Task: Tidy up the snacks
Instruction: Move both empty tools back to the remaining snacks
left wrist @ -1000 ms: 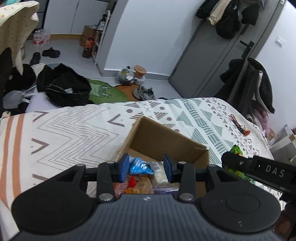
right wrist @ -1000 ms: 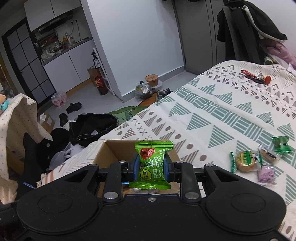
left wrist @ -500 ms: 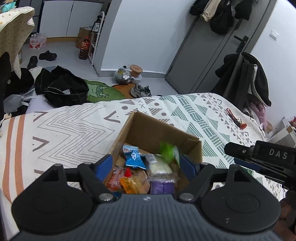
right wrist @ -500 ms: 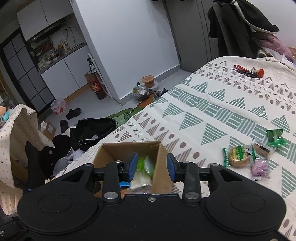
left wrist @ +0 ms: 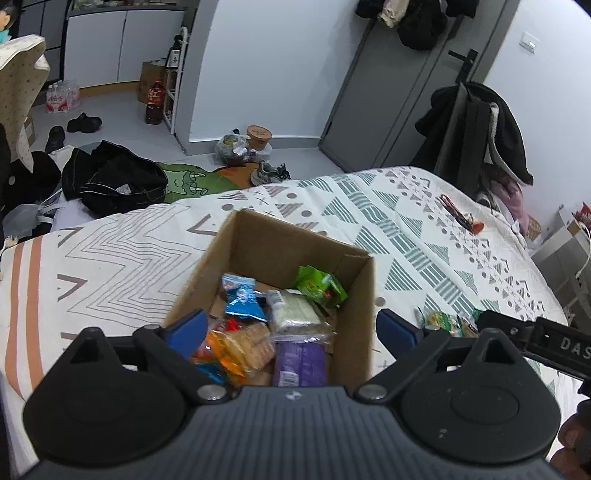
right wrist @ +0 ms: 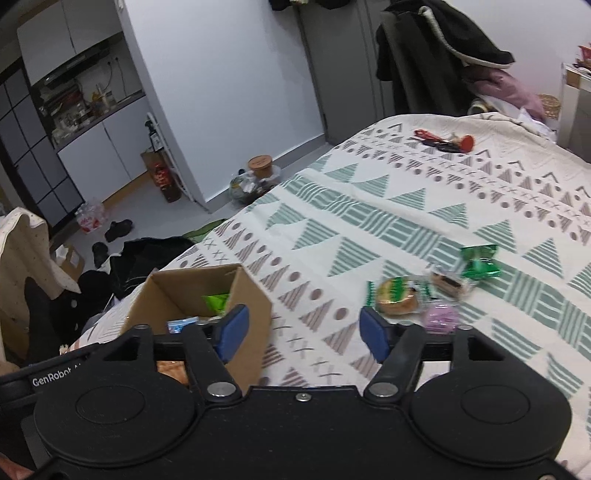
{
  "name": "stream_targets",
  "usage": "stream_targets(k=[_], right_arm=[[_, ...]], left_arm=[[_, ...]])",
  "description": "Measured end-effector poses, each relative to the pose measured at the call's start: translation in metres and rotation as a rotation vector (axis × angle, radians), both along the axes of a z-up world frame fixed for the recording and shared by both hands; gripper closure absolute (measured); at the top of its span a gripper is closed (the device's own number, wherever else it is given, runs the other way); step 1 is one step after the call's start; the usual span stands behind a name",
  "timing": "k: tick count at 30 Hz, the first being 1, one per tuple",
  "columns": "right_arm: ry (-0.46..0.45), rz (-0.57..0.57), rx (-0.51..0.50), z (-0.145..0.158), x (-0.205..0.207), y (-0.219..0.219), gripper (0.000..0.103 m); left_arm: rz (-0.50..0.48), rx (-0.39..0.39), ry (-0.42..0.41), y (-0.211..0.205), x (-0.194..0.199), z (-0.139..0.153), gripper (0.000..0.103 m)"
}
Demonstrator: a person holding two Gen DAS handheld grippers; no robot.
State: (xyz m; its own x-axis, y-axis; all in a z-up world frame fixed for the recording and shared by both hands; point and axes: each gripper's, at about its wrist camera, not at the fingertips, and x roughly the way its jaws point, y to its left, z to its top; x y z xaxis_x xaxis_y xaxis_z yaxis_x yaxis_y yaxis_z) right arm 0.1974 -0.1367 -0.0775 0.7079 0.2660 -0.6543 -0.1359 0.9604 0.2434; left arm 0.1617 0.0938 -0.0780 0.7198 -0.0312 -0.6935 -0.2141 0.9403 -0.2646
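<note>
Heading, empty and wide open, right gripper (right wrist: 303,334) toward round yellow wrapped cake (right wrist: 397,301) ahead; left gripper (left wrist: 291,328) spread over brown cardboard box (left wrist: 364,295).

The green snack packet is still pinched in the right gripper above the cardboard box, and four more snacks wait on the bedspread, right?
Not quite. The right gripper is open and holds nothing; the green snack packet already lies inside the cardboard box, as the left wrist view shows. The rest holds: four snacks still wait on the bedspread.

Studio apt: bed (right wrist: 406,221), kitchen cabinets (right wrist: 96,155), coats on door (left wrist: 417,22).
</note>
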Motion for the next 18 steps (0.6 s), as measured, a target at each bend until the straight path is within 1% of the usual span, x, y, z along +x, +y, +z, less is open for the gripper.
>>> stream_targets(k=[8,14,18], right_arm=[[-0.019,-0.022,-0.005,0.000,-0.012,-0.045,0.010],[-0.016,-0.050,-0.001,-0.003,-0.016,-0.078,0.006],[-0.014,-0.063,0.006,-0.006,-0.019,-0.098,0.004]], left_arm=[[-0.075,0.023,0.012,-0.041,0.002,0.011,0.004],[-0.115,0.040,0.020,-0.069,0.001,0.016,0.004],[-0.123,0.051,0.034,-0.086,0.002,0.016,0.004]])
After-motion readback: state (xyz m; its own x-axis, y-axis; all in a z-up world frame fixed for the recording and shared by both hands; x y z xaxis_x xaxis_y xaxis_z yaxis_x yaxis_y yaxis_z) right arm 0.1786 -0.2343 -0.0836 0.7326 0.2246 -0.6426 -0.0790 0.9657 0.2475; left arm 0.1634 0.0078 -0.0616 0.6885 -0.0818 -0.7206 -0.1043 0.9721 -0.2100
